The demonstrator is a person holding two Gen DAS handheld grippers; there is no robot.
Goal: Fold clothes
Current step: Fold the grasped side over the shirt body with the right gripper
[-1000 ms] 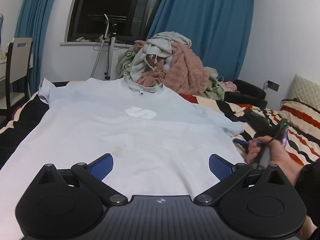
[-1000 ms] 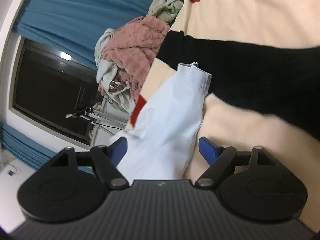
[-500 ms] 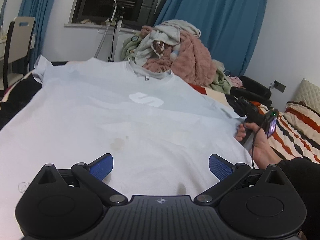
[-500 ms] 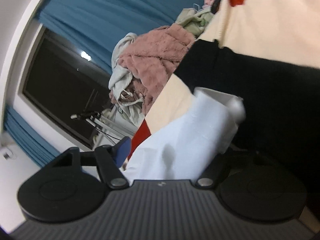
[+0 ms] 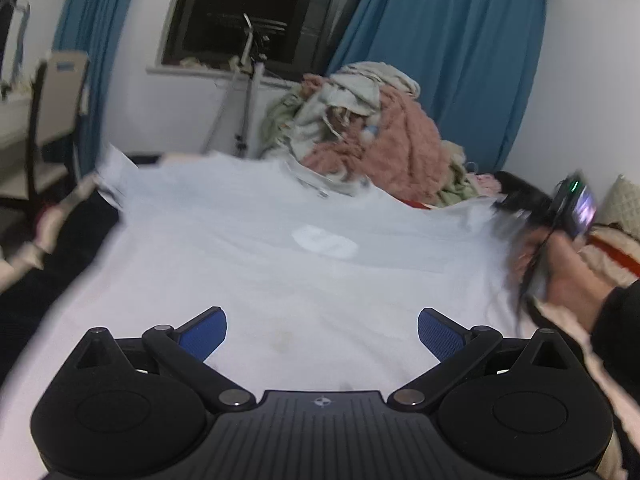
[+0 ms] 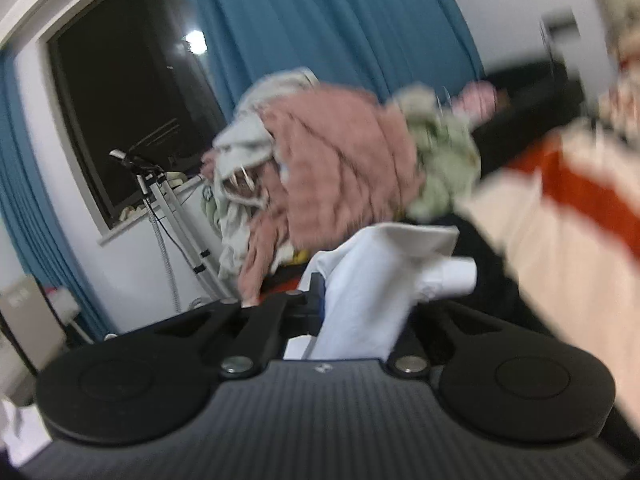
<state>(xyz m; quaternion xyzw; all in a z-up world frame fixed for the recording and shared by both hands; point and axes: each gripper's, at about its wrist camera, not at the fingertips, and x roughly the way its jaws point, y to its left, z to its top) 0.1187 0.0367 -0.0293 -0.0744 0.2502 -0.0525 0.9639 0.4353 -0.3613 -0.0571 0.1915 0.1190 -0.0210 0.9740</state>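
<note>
Right wrist view: the shirt sleeve [image 6: 372, 280] is pinched in the right gripper [image 6: 360, 312] jaws. The shirt [image 5: 280, 264] is spread on the bed [image 6: 560, 240]; the left gripper [image 5: 322, 332] jaws are held wide. Next, the sleeve is likely to be laid inward.

Dark window [image 5: 256, 12] is flanked by blue curtains [image 5: 436, 60]; white walls [image 5: 580, 92] are seen, a chair [image 5: 56, 96] at left.

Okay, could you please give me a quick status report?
Left gripper open above the T-shirt. Right gripper shut on its sleeve. Clothes pile beyond the collar.
</note>
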